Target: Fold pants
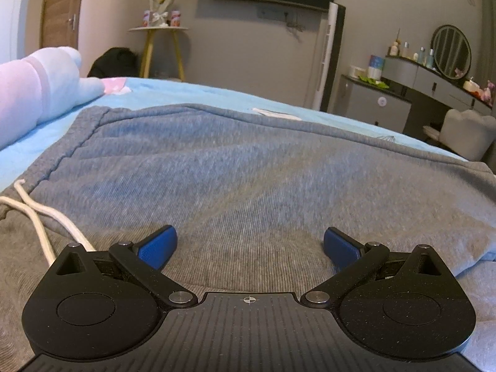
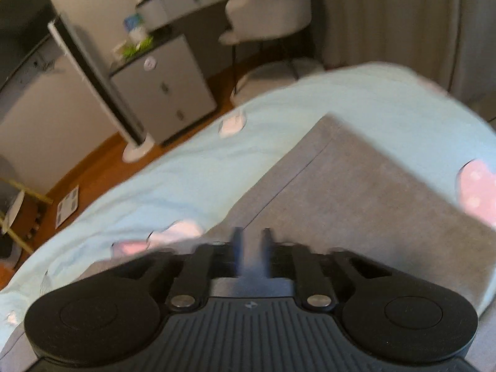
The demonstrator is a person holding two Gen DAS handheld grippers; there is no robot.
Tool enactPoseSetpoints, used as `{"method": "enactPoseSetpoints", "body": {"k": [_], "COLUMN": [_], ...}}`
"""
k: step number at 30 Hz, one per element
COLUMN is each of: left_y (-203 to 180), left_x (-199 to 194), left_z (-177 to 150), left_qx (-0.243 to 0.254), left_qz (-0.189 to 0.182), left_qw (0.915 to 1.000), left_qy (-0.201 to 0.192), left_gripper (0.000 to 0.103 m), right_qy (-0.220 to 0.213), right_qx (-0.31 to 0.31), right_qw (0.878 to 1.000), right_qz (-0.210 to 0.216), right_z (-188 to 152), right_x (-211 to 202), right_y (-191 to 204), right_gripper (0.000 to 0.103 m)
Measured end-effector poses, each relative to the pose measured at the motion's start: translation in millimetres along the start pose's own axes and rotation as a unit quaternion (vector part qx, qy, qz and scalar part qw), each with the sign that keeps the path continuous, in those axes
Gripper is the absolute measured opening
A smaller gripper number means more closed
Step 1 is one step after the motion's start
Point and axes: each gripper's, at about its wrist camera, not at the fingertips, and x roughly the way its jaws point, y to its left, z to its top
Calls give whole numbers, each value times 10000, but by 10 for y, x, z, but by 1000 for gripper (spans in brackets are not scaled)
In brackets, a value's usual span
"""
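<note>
Grey sweatpants (image 1: 248, 161) lie spread on a light blue bedsheet (image 1: 192, 93), their white drawstring (image 1: 34, 217) trailing at the left. My left gripper (image 1: 250, 238) hovers low over the cloth, its blue pads (image 1: 159, 246) far apart with nothing between them. In the blurred right wrist view, a folded, straight-edged part of the pants (image 2: 356, 186) runs away from me across the sheet (image 2: 186, 170). My right gripper (image 2: 252, 238) sits over the near edge of that cloth. Its fingers (image 2: 237, 241) stand nearly together with a narrow slot, and the blur hides whether cloth is pinched there.
A pale plush toy (image 1: 37, 93) rests on the bed at the left. Beyond the bed's far edge are a tower fan (image 2: 99, 86), a grey cabinet (image 2: 164, 86), a padded chair (image 2: 269, 15) and a scale (image 2: 67, 206) on the wooden floor.
</note>
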Motion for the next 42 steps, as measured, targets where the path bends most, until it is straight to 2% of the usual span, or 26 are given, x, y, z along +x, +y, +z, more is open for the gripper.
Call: {"method": "enactPoseSetpoints", "body": {"k": [1,2,5,14,17,18,19,20,21,23,25,27,30,33,35,37,40,42], "left_y": [-2,1,-6,-7,-17,-24,-31,-35,-32,-31,-25,-18,-8,9,15,21,62,166], "left_x": [2,4,6,17,10,11,13,15,24,26,25,22,9,7,6,5,-86,-209], "left_z": [2,2,2,-61,-89,-96,-100,-106,-115,-120,-127,-123,-113,-88,-72,-33,133,292], "left_qx": [4,-5,6,20,34,49,62,67,62,59,41,24,-17,-48,-62,-68,-234,-616], "left_qz": [1,-4,4,15,31,47,60,66,65,65,49,34,4,-19,-29,-31,-60,-335], "left_qw": [10000,10000,10000,9999,9998,9998,9997,9997,9997,9996,9996,9996,9996,9997,9998,9999,9996,9974], "left_qy": [4,4,0,-136,-191,-207,-216,-234,-244,-264,-283,-284,-269,-234,-206,-128,108,156], "left_gripper": [103,103,103,103,103,103,103,103,103,103,103,103,103,103,103,103,103,103], "right_qy": [32,9,-89,-291,-323,-340,-360,-393,-422,-406,-398,-573,-1053,-1331,-1444,-1297,-833,-506], "right_qx": [1,-45,-143,88,-67,-169,-284,-380,-403,-323,-160,-126,-129,320,419,533,838,1112], "right_qw": [10000,10000,9988,9947,9917,9901,9882,9867,9861,9886,9921,9935,9933,9905,9885,9901,9929,9924], "right_qz": [-23,-77,-456,-987,-1243,-1354,-1460,-1531,-1556,-1415,-1175,-976,-456,129,180,58,-96,-167], "right_z": [-19,-35,-41,173,169,151,126,100,86,101,124,100,-62,-382,-701,-1049,-1465,-1663], "right_x": [44,82,196,635,801,828,840,836,810,731,581,328,-315,-1011,-1396,-1612,-1663,-1626], "right_y": [59,117,212,280,377,413,443,452,430,292,163,98,-80,-517,-825,-1133,-1564,-1819], "right_gripper": [49,56,56,56,62,61,55,43,36,12,2,2,2,2,2,2,2,3]}}
